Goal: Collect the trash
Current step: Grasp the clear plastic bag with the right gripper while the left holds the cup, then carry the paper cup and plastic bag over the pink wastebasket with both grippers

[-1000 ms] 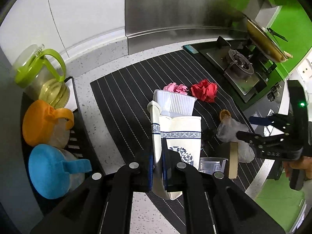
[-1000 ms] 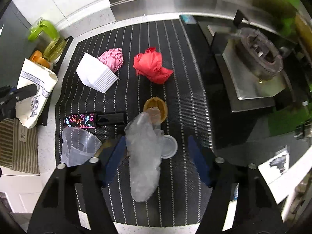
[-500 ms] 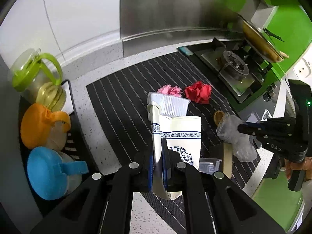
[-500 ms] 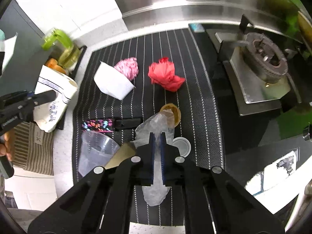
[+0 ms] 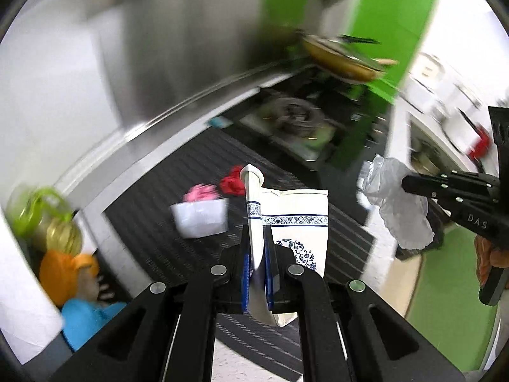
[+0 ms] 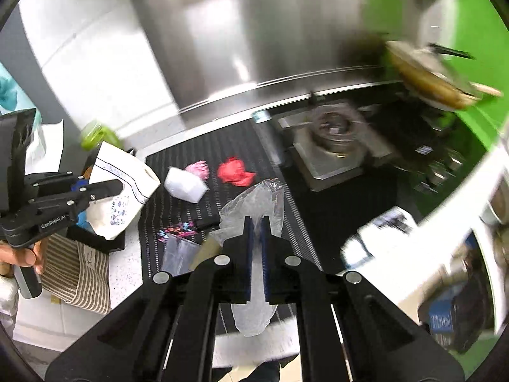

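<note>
1. Left gripper point(image 5: 257, 254) has its fingers clamped on the rim of a white paper bag point(image 5: 296, 222) with blue print, held above the bench point(image 6: 125, 261)
2. Right gripper point(image 6: 256, 232) pinches a crumpled clear plastic bag point(image 6: 254, 207), lifted off the striped mat point(image 6: 222, 149)
3. Only the right view shows a clear plastic cup point(image 6: 178, 254) and a colourful wrapper point(image 6: 178, 230)
4. Both views are blurred; a gas stove point(image 6: 334, 133) stands beyond the mat

1. A gas stove point(image 6: 334, 137) sits on the speckled white countertop point(image 6: 125, 261).
2. Behind the stove rises a stainless steel backsplash point(image 6: 222, 31).
3. Right of the stove stands a bright green wall point(image 6: 470, 25).
4. Left of the stove lies a black pinstriped mat point(image 5: 165, 191).
5. White wall panels point(image 6: 95, 63) continue left of the backsplash.
</note>
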